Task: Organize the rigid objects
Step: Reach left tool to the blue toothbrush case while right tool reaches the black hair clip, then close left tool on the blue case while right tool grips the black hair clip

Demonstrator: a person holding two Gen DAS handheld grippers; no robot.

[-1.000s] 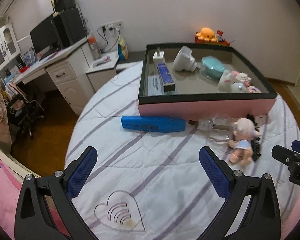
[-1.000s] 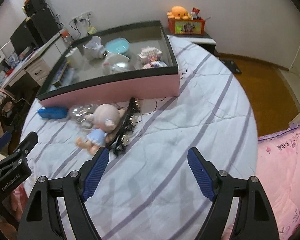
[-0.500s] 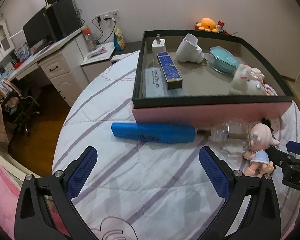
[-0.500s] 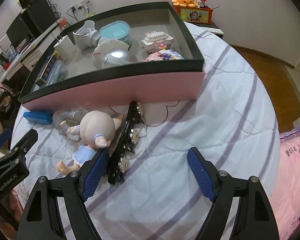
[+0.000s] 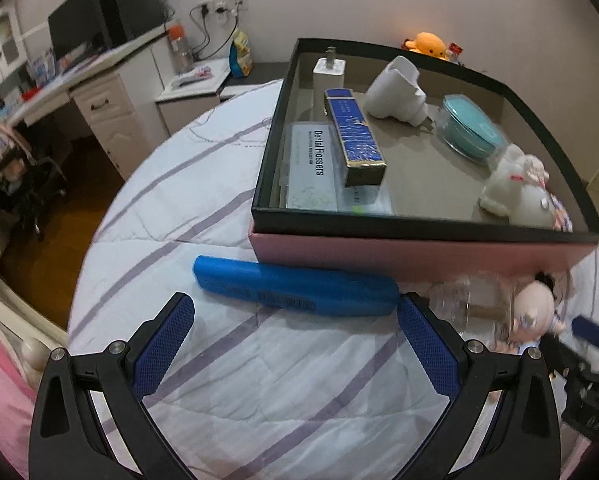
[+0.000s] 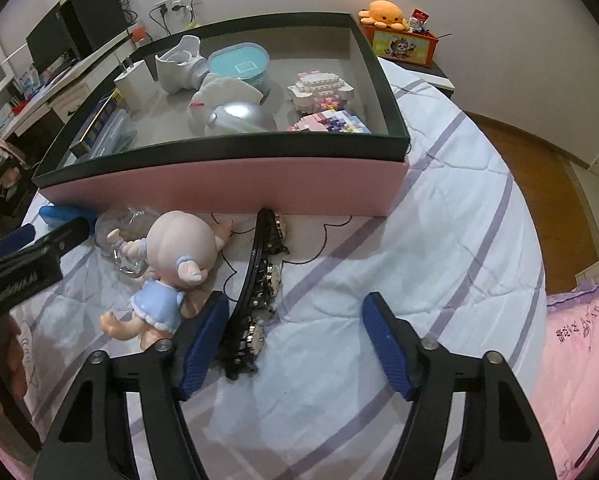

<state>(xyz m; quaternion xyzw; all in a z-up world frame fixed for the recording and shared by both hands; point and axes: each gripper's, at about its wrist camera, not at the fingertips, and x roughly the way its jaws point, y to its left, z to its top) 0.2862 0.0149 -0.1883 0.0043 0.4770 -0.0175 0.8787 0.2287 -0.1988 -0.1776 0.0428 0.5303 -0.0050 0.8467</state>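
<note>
A blue tube-shaped case (image 5: 295, 291) lies on the striped bedspread in front of the pink box with a black rim (image 5: 419, 250). My left gripper (image 5: 295, 336) is open just short of the case. A baby doll (image 6: 171, 264), a clear plastic item (image 6: 125, 236) and a black jewelled hair clip (image 6: 259, 280) lie in front of the box (image 6: 227, 184). My right gripper (image 6: 293, 344) is open, its left finger beside the clip's near end.
The box holds a charger (image 5: 329, 74), a blue carton (image 5: 355, 136), a Dental Flossers pack (image 5: 313, 168), a teal container (image 5: 469, 128), a white toy (image 5: 515, 192) and block models (image 6: 323, 88). A desk (image 5: 99, 92) stands at left. Pink bedding (image 6: 579, 360) lies at right.
Both grippers have moved forward and lower toward the box. The blue case now sits just before my left fingers, and the hair clip has come up to my right gripper's left finger.
</note>
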